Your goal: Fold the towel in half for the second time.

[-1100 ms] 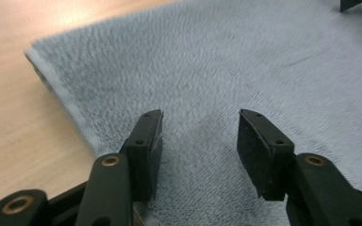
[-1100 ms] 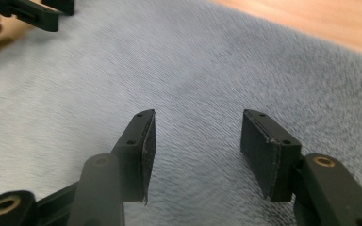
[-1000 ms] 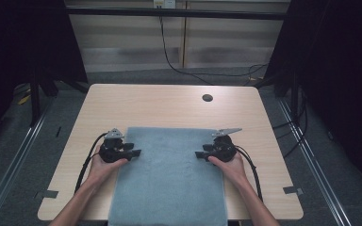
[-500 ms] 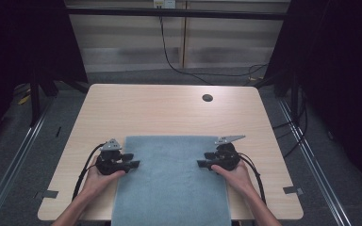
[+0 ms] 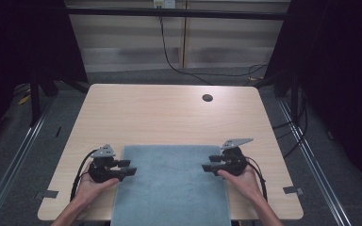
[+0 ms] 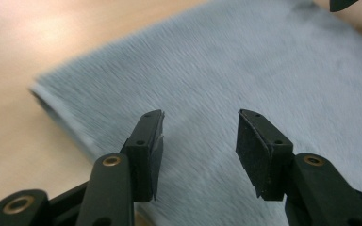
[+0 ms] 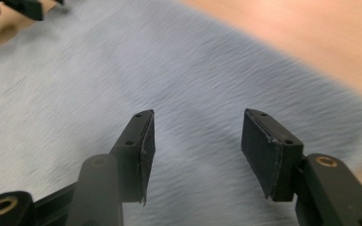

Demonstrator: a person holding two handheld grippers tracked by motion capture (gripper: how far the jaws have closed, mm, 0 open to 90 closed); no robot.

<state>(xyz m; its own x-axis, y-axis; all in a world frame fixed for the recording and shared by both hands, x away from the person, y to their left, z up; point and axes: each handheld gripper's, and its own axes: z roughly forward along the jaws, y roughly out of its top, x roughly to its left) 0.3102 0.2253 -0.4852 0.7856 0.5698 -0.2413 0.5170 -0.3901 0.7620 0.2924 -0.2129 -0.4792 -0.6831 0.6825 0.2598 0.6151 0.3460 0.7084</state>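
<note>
Towel handling at the near edge of the worktop (image 5: 169, 117). A blue-grey towel (image 5: 172, 186) lies flat along the middle of the near edge, its far edge running straight across and its near end reaching past the worktop's front edge. The left hand-held gripper (image 5: 131, 171) sits at the towel's left edge near the far left corner; the right hand-held gripper (image 5: 206, 167) sits at the right edge near the far right corner. Both point inward, toward each other. In the left gripper view the jaws stand apart with bare towel (image 6: 245, 70) between the pads and nothing pinched; the right gripper view shows the same, jaws parted above the pile (image 7: 122, 70). Neither tool holds anything.

Judged step: taking hold of the two far corners, probably for a fold toward the near edge. To do it well, each lower pad should slide under the hem so that cloth, not merely nap, lies between the pads before closing. Both sides should grip at matching points close to the corners, otherwise the lifted edge will skew. Lifting should be even and together, keeping the span between the tools taut. A small dark round hole (image 5: 207, 98) near the far right corner of the worktop is well apart and plays no part.
</note>
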